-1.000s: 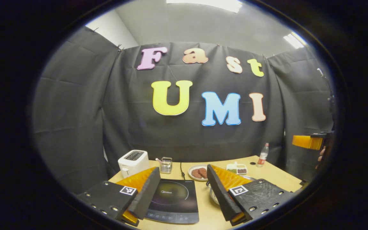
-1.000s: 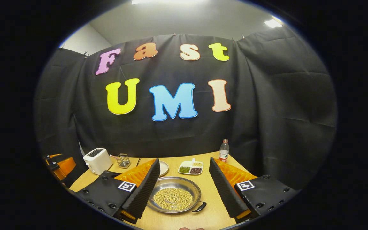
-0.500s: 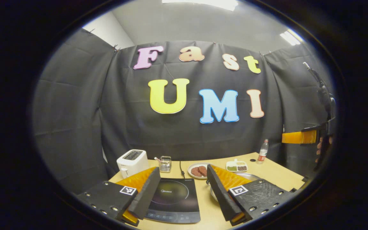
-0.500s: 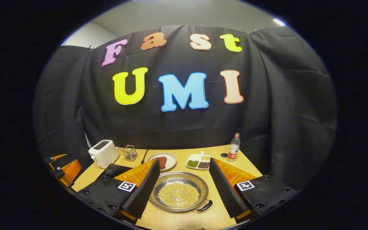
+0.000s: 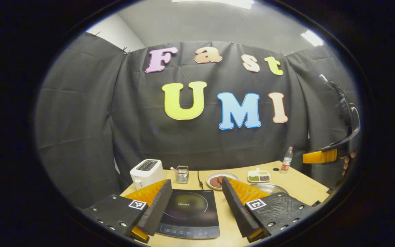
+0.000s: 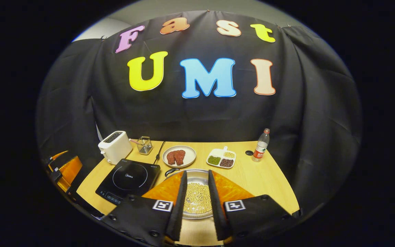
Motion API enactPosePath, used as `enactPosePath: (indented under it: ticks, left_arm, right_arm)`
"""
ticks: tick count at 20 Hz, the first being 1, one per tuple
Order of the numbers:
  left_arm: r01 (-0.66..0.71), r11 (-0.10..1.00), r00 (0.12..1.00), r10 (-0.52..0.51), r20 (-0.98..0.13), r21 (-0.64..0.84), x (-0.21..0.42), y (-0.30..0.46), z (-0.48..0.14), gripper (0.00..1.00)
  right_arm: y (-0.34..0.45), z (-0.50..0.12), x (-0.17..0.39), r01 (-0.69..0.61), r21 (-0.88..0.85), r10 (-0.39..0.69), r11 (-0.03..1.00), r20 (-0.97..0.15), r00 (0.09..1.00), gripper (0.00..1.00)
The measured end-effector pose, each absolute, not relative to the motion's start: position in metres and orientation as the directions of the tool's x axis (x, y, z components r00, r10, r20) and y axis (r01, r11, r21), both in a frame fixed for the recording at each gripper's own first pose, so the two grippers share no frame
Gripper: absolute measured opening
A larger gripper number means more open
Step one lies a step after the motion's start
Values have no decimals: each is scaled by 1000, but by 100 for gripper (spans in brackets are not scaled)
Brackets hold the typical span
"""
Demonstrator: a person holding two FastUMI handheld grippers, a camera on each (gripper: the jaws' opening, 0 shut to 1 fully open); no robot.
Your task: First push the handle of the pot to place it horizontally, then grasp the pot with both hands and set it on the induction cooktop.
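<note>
Right gripper view, from left to right: the left tool [image 6: 62, 169] is cut off at the edge, beside the toaster [image 6: 115, 146]. Next come the induction cooktop [image 6: 129, 180], a wire basket [image 6: 144, 144] and a plate of meat [image 6: 179, 156]. The pot [image 6: 197, 195] of beans sits on the desk [image 6: 259, 178] just right of the cooktop; the right tool [image 6: 196, 209] hangs over it with a narrow gap, hiding both sides of the rim. One dark handle [image 6: 170, 171] peeks out at the far left rim. Farther right stand a divided dish [image 6: 222, 159] and a bottle [image 6: 261, 145].

Left gripper view: the left tool [image 5: 197, 206] gapes wide above the cooktop [image 5: 190, 214]; its right finger hides most of the pot [image 5: 269, 188].
</note>
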State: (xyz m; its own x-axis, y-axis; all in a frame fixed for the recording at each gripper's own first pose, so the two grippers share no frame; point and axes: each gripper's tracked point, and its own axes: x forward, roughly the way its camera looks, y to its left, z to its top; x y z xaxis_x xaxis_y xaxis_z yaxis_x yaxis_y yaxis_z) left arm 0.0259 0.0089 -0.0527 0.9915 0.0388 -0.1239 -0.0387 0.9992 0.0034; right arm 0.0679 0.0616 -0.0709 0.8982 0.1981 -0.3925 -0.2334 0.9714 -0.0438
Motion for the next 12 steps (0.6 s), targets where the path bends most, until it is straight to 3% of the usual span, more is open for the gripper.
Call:
enactPosePath:
  ticks: [1, 3, 5, 12]
  left_arm:
    - [-46, 999, 991, 46, -128, 7, 26, 9, -53, 89]
    - [-70, 997, 988, 72, -139, 17, 26, 10, -54, 89]
    - [-99, 995, 984, 100, -144, 16, 24, 10, -53, 89]
    - [-170, 985, 966, 172, -192, 26, 14, -12, -63, 89]
  right_arm:
    - [64, -76, 69, -251, -44, 212, 967, -410, 887, 28]
    - [61, -80, 68, -262, -51, 215, 964, -435, 874, 27]
    - [63, -91, 74, -303, -40, 250, 952, -468, 848, 4]
    - [70, -157, 56, -455, 73, 394, 888, -632, 667, 2]
